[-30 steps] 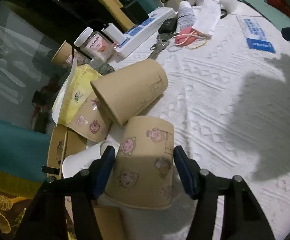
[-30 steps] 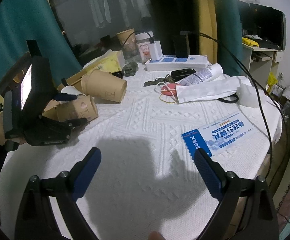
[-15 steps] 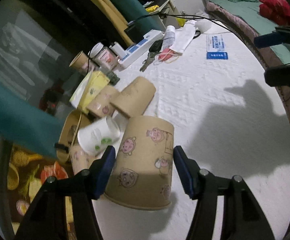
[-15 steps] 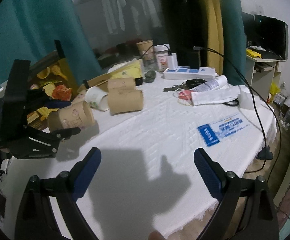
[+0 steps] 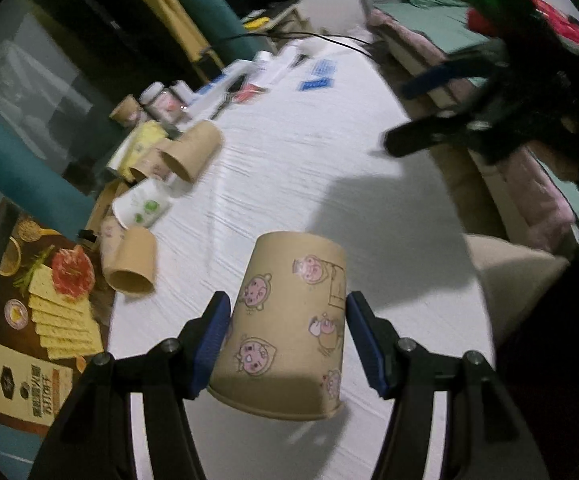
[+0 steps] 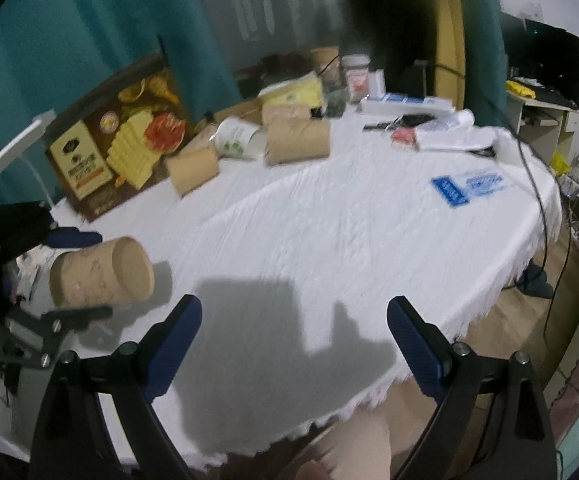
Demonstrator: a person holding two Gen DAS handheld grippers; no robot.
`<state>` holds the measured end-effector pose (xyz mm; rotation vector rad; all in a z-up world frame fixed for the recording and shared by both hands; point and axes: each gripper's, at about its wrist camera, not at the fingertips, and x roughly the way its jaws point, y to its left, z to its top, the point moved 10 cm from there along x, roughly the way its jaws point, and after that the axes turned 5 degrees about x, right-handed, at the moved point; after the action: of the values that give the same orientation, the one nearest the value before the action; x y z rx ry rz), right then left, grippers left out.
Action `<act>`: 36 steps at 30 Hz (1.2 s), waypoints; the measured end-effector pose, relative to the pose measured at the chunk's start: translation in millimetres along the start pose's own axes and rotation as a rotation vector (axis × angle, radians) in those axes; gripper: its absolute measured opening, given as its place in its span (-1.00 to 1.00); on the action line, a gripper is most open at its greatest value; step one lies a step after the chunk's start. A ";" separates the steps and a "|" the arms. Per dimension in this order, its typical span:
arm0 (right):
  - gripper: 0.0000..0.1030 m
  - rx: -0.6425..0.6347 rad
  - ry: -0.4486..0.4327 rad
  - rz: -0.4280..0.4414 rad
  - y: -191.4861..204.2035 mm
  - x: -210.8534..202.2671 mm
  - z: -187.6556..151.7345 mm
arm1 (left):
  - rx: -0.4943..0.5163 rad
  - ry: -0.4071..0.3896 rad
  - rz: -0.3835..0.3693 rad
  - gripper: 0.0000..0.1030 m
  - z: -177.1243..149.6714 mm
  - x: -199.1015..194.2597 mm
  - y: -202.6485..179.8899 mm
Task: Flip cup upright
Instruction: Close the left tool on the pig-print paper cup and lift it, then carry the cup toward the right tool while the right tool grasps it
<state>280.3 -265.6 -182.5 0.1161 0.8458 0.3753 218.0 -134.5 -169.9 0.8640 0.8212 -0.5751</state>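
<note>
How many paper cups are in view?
7. The held cup in the left gripper; a plain cup and a pig-print cup by the cracker box; a white cup; two brown cups lying beyond it; a far cup upright by the jars. More may be hidden.

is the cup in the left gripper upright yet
No. The cartoon cup in the left gripper is tipped, its rim toward the camera, closed base pointing away.

A round table is covered by a white textured cloth. Teal curtains are hung behind it, a dark screen is set on a desk, and a bed is seen beyond.
</note>
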 end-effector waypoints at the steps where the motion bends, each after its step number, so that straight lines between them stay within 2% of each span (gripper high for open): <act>1: 0.80 -0.005 0.011 0.003 3.6 0.1 -6.7 | 0.011 0.004 -0.007 0.17 -4.7 -2.6 -8.6; 7: 0.80 -0.021 0.029 0.005 17.4 -3.9 -26.0 | 0.078 0.066 0.015 0.17 -27.1 2.3 -34.8; 13: 0.80 -0.038 0.023 -0.006 22.4 -14.0 -31.6 | 0.085 0.073 -0.027 0.20 -34.2 9.3 -47.7; 16: 0.80 -0.035 0.021 -0.009 21.2 -17.6 -31.3 | 0.059 0.092 -0.031 0.29 -36.2 13.9 -47.3; 21: 0.80 -0.034 0.021 -0.009 17.5 -21.7 -31.9 | 0.013 0.074 -0.050 0.48 -34.6 11.1 -46.9; 26: 0.80 -0.060 0.049 0.005 18.2 -14.8 -27.5 | -0.019 0.059 -0.037 0.52 -34.5 2.2 -47.5; 28: 0.80 -0.120 0.056 0.022 27.1 -13.3 -22.6 | -0.066 0.041 -0.023 0.52 -36.0 -8.1 -42.0; 31: 0.80 -0.292 0.079 0.098 60.0 -12.4 -12.4 | -0.197 -0.004 0.009 0.52 -44.7 -31.2 -27.0; 34: 0.80 -0.477 0.148 0.238 106.6 -14.4 -10.8 | -0.367 -0.050 0.040 0.52 -66.1 -54.1 -12.6; 36: 0.80 -0.580 0.238 0.365 141.6 -14.9 -15.8 | -0.502 -0.083 0.058 0.52 -87.4 -67.5 -5.6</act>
<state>220.2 -140.4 -147.4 -0.3240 0.9188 0.9778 141.9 -56.5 -151.1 0.3994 0.8133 -0.3274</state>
